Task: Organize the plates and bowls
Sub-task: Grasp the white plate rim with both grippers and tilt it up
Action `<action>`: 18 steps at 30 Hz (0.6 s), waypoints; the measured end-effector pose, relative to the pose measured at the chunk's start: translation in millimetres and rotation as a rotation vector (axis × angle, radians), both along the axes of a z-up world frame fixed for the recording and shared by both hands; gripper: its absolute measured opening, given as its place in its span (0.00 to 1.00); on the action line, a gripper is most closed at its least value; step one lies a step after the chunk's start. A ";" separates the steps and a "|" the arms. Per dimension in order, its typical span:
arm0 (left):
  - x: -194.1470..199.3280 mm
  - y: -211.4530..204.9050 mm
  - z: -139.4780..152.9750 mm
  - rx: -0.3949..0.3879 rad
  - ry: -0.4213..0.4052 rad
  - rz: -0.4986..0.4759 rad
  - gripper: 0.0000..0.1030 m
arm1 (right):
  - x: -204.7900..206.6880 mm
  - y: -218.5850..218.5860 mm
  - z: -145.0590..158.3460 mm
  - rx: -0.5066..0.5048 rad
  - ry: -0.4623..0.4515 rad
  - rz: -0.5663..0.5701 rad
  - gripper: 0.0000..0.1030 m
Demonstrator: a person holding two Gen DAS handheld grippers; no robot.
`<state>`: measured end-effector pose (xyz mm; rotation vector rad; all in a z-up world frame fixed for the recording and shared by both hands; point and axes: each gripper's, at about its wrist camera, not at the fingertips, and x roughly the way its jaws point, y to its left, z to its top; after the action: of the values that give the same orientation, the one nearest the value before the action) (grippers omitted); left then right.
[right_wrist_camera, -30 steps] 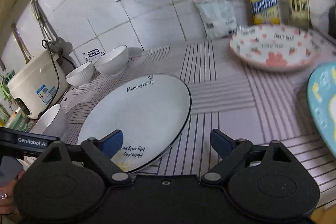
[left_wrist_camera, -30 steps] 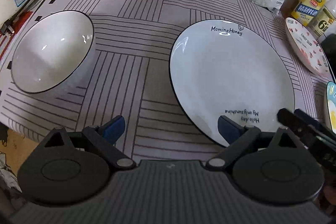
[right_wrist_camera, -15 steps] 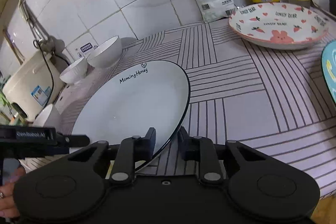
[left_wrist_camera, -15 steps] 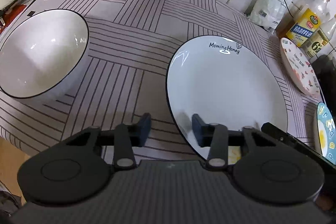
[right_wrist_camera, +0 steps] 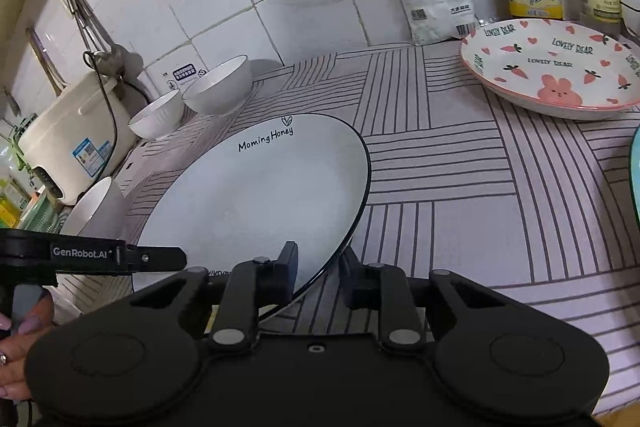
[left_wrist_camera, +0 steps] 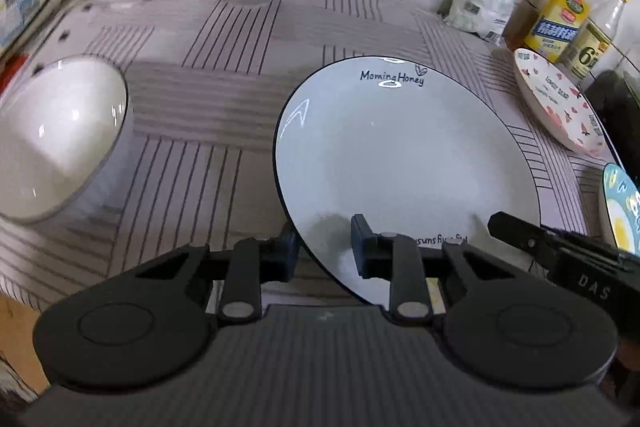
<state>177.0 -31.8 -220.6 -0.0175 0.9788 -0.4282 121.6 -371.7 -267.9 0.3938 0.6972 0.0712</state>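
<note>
Grippers both on white plate (left_wrist_camera: 404, 163) rim: L gripper (left_wrist_camera: 323, 251) closing; R gripper (right_wrist_camera: 318, 273) clamped.

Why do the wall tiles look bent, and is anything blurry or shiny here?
Right wrist view: fisheye lens bows the tile lines and darkens the corners; picture sharp. Left wrist view: the near bowl and striped mat smear with blur, and glare streaks the white plate.

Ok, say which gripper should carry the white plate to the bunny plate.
Likely right gripper: grips the white plate nearer the bunny plate; left gripper, jaws closing, takes its far side.
</note>
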 end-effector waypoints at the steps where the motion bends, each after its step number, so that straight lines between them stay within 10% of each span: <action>1: 1.5 -0.7 2.5 0.004 -0.013 -0.010 0.25 | 1.1 -0.4 0.3 -0.001 -0.004 0.003 0.26; 18: 94.1 -34.7 4.3 -0.078 0.005 -0.034 0.25 | 76.6 -25.5 25.0 -0.093 -0.085 -0.034 0.26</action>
<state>271.1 -66.5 -216.3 -0.0719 0.9676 -0.4979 198.2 -397.3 -242.8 0.3114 0.6072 0.0235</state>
